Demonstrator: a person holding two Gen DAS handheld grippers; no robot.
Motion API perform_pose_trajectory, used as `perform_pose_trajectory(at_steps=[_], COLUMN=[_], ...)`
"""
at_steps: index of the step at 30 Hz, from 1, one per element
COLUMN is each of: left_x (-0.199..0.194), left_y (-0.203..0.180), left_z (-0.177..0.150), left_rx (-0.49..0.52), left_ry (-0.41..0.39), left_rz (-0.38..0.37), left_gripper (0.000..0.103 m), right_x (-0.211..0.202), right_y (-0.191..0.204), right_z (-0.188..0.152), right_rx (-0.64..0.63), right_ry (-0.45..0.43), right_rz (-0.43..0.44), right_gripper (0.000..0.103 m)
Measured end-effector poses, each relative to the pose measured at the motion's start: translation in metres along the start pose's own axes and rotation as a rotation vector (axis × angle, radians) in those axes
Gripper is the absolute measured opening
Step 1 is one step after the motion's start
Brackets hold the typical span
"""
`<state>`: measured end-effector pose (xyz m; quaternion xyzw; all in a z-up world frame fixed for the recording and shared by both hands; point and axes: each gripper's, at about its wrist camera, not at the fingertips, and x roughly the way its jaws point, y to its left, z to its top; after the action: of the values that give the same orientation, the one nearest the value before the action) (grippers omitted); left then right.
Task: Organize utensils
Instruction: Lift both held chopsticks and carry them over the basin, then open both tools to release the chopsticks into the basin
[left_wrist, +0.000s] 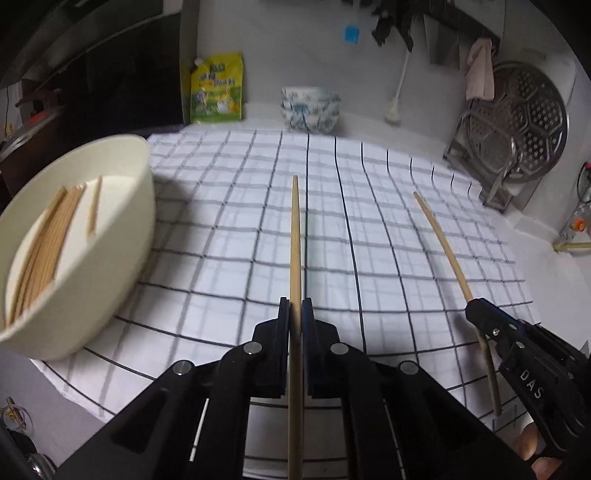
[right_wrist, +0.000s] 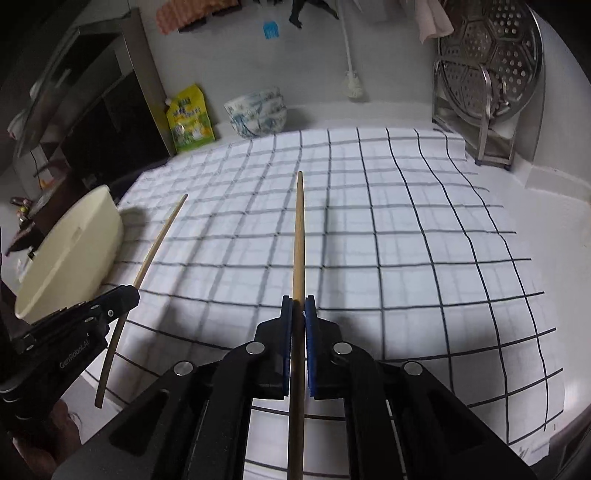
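My left gripper is shut on a wooden chopstick that points forward above the checked cloth. My right gripper is shut on a second chopstick, also lifted over the cloth. Each wrist view shows the other gripper with its stick: the right gripper holds its chopstick at the right, and the left gripper holds its chopstick at the left. A cream oval tub on the left holds several chopsticks lying together.
At the back wall stand a yellow refill pouch, stacked blue-patterned bowls and a white brush. A steel rack with a perforated steamer plate stands at the back right. A dark hob lies beyond the tub on the left.
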<state>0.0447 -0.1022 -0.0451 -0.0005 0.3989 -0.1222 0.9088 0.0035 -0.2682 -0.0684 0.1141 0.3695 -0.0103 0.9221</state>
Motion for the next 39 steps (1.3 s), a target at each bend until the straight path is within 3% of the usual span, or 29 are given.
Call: perform_pose_trajectory(at_steps=[7, 13, 17, 21, 27, 39], left_x=[-0.058, -0.086, -0.081, -0.069, -0.052, -0.034], left_y=[0.057, 0.134, 0.188, 0.225, 0.252, 0.264], left_z=[0.032, 0.054, 0.059, 0.058, 0.057, 0.051], left_rx=[-0.022, -0.079, -0.123, -0.155, -0.175, -0.208], left_ry=[-0.121, -0.192, -0.177, -0.146, -0.108, -0.057], left_rz=[0.018, 0.124, 0.221, 0.27, 0.292, 0.282], left_gripper=[0.007, 0.007, 0.007, 0.007, 0.007, 0.011], right_x=[-0.014, 0.006, 0.022, 0.048, 0.082, 0.112], right_y=[0.065, 0.15, 0.212, 0.266, 0.304, 0.304], right_z=[0.03, 0.061, 0.074, 0.078, 0.075, 0.067], right_rx=[-0.024, -0.111, -0.194, -0.255, -0.284, -0.286], right_ry=[-0.071, -0.061, -0.046, 0.002, 0.082, 0.155], right_rz=[0.135, 0.258, 0.317, 0.37, 0.397, 0.366], right_gripper=[0.007, 0.007, 0.007, 0.007, 0.007, 0.007])
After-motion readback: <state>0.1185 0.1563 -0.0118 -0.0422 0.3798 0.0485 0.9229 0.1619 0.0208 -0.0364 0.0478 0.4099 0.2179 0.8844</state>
